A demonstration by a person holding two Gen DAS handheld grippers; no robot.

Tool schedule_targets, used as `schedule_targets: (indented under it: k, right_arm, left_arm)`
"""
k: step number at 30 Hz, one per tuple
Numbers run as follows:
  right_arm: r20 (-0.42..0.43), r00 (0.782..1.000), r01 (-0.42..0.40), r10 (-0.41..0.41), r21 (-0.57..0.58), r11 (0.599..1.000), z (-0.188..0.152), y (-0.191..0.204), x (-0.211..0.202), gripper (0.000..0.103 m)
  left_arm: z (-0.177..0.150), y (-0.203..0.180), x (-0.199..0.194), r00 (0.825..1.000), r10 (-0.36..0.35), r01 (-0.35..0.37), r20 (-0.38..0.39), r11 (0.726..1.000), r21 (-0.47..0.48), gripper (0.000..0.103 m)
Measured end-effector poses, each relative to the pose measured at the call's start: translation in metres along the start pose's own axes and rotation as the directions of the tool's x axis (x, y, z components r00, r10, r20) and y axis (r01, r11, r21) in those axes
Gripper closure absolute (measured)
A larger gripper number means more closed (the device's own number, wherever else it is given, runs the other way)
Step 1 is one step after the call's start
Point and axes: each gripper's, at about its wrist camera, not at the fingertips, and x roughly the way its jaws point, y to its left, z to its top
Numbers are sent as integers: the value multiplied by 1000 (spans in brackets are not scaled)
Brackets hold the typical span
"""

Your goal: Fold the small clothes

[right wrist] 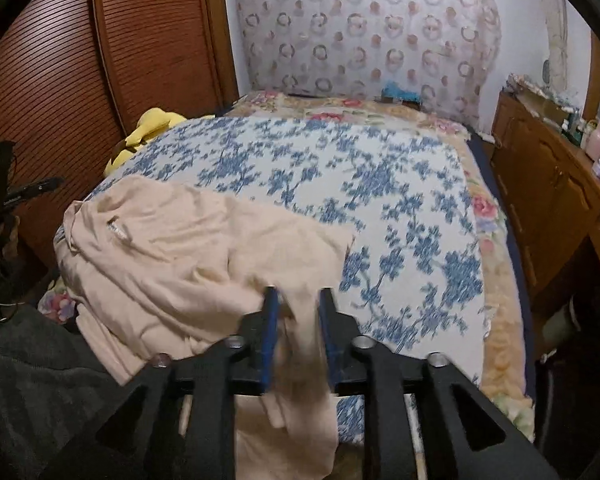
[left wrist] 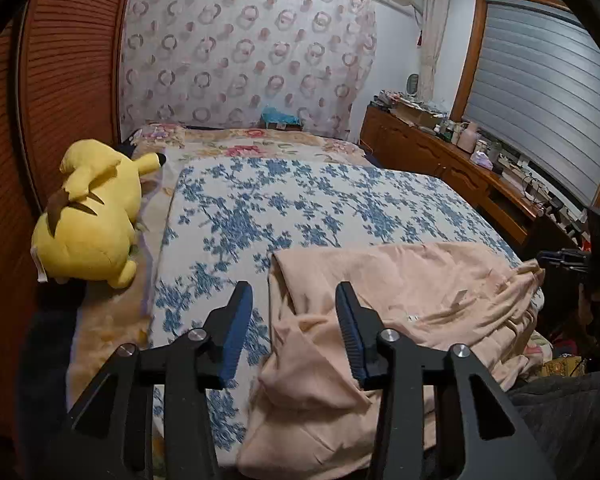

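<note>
Peach garment [left wrist: 380, 300] crumpled on the near part of the bed [left wrist: 300, 208], over a blue-flowered sheet [right wrist: 380, 200]. Left claw [left wrist: 294, 292] spread apart, hovering over the garment's left edge, gripping nothing. Right claw [right wrist: 298, 296] nearly together, clamped on a bunched fold of the garment's near right part, cloth hanging down between the fingers. Yellow plush toy [left wrist: 88, 216] lying at far left beside the wooden wardrobe [left wrist: 68, 72].

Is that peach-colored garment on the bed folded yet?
Not neatly: the peach garment lies rumpled, one part bunched between the right gripper fingers.
</note>
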Motion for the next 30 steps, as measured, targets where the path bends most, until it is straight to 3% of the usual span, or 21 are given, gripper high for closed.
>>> schedule_targets:
  k: [2, 4, 7, 11, 19, 24, 30]
  right_arm:
    - [20, 1000, 6, -6, -4, 1000, 8, -1, -6, 59]
    - [33, 999, 13, -13, -15, 1000, 12, 2, -8, 55]
    - [41, 998, 47, -46, -27, 999, 21, 0, -1, 51]
    - [34, 998, 60, -60, -11, 998, 32, -4, 23, 51]
    - [-27, 999, 44, -43, 15, 999, 40, -16, 79, 51]
    - [-81, 996, 37, -34, 24, 999, 40, -19, 96, 51]
    - [-144, 989, 18, -12, 38, 999, 38, -25, 113, 51]
  left_arm:
    - [6, 2, 3, 1000, 13, -13, -2, 1000, 9, 50]
    - [11, 3, 8, 1000, 4, -4, -2, 1000, 11, 35]
    - [21, 2, 21, 1000, 5, -4, -11, 1000, 23, 30]
    - [37, -3, 44, 1000, 19, -18, -22, 999, 50, 30]
    - [61, -7, 102, 991, 39, -23, -125, 991, 128, 30]
    - [59, -10, 134, 975, 32, 7, -219, 985, 175, 30]
    - [45, -2, 158, 952, 28, 20, -306, 988, 154, 30]
